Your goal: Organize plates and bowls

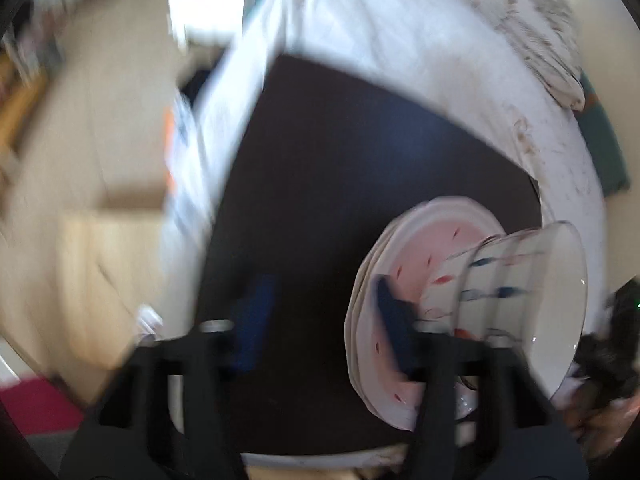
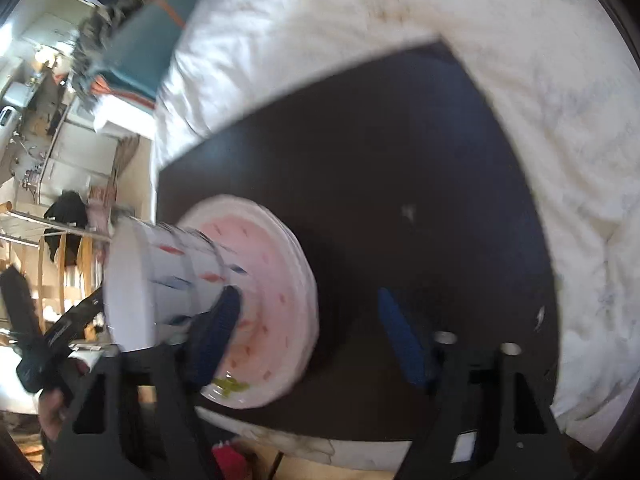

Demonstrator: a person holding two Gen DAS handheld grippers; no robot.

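Sitting on a dark board (image 1: 340, 168) laid over a white bed cover (image 1: 400, 40), a stack of plates (image 1: 420, 240) carries a stack of bowls (image 1: 520, 276); both are white with red and blue dashes.

From the left wrist camera, much blurred, the left gripper (image 1: 324, 320) has its fingers apart. Its left finger (image 1: 256, 320) hangs over bare board, and its right finger (image 1: 394, 328) lies in front of the near part of the plates, beside the foot of the bowls. Nothing is clamped between them. Whether the right finger touches the plate cannot be told. At the right edge a dark blurred shape is too unclear to name.

From the right wrist camera, the bowls (image 2: 168, 276) show at the left, standing on the plates (image 2: 276, 272), which hold a small yellow-green scrap (image 2: 230, 386) near the front rim. The right gripper (image 2: 312, 320) stands wide open, gripping nothing. Its left finger (image 2: 216, 328) sits against the base of the bowls above the plate face; its right finger (image 2: 400, 336) is over the board (image 2: 400, 140), well apart from the crockery. Furniture and hanging clothes show at the far left, and the bed cover (image 2: 440, 0) runs behind and to the right.
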